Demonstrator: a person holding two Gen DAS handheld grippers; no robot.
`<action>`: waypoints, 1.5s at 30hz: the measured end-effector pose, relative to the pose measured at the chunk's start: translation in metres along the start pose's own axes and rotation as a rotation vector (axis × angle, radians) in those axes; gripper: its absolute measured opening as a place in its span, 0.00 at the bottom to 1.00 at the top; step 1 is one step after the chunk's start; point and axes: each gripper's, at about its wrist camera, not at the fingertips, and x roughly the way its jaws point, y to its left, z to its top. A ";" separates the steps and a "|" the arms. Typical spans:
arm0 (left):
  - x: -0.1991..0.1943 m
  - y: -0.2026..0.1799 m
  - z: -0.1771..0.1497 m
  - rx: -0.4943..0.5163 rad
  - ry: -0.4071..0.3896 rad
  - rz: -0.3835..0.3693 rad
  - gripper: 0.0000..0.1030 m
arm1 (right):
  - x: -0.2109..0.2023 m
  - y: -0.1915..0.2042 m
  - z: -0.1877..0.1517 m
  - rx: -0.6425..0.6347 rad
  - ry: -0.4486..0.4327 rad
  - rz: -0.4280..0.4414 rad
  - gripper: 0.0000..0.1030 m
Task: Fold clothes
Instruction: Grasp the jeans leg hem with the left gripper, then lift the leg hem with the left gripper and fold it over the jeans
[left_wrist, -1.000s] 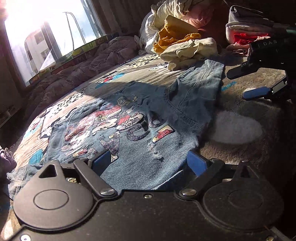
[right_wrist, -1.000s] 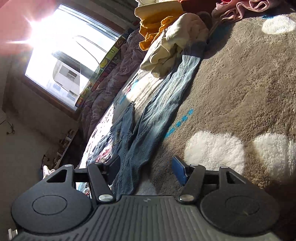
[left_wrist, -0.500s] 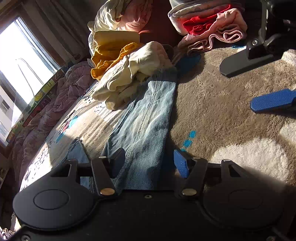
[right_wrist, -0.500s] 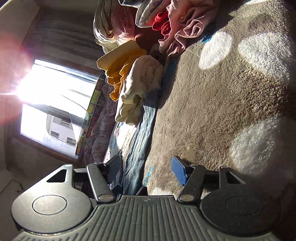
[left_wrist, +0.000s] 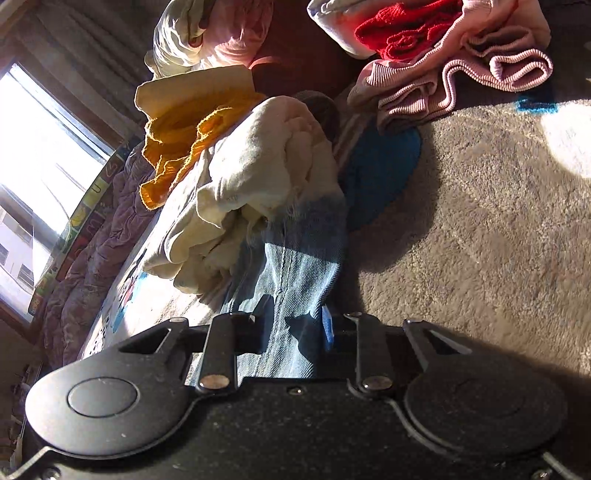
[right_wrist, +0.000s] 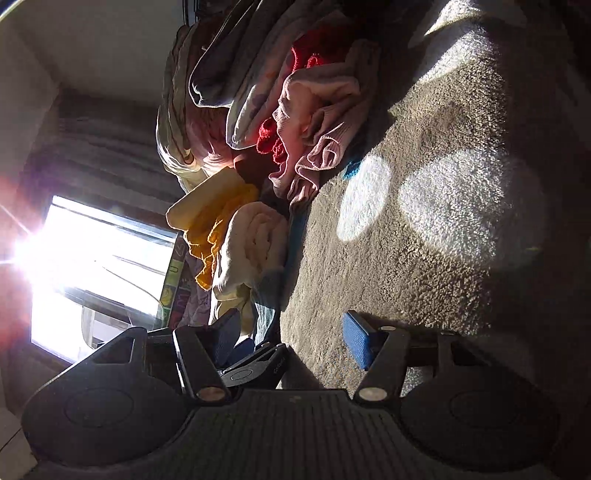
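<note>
A blue denim garment lies on the bed; its long sleeve or leg runs from my left gripper up to a cream garment. My left gripper has narrowed around this denim strip, with its pads on either side of the cloth. A sliver of the denim shows in the right wrist view. My right gripper is open and empty over the brown fleece blanket, just right of the denim. Part of the left gripper shows between its fingers.
A pile of clothes lies ahead: a cream garment, a yellow-orange one, and pink ribbed and red items. A purple quilt and a bright window are on the left.
My left gripper moved forward along the denim toward the clothes pile and its jaws narrowed around the denim strip. My right gripper rolled and advanced, staying open.
</note>
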 end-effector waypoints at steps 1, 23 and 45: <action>0.005 0.000 0.005 0.000 0.008 -0.001 0.19 | 0.001 -0.001 0.001 -0.001 -0.010 0.000 0.60; -0.119 0.273 -0.115 -0.811 -0.191 -0.138 0.01 | 0.034 0.126 -0.175 -0.949 0.399 0.090 0.66; -0.173 0.368 -0.290 -0.997 -0.150 -0.037 0.01 | 0.024 0.138 -0.269 -1.375 0.431 0.091 0.28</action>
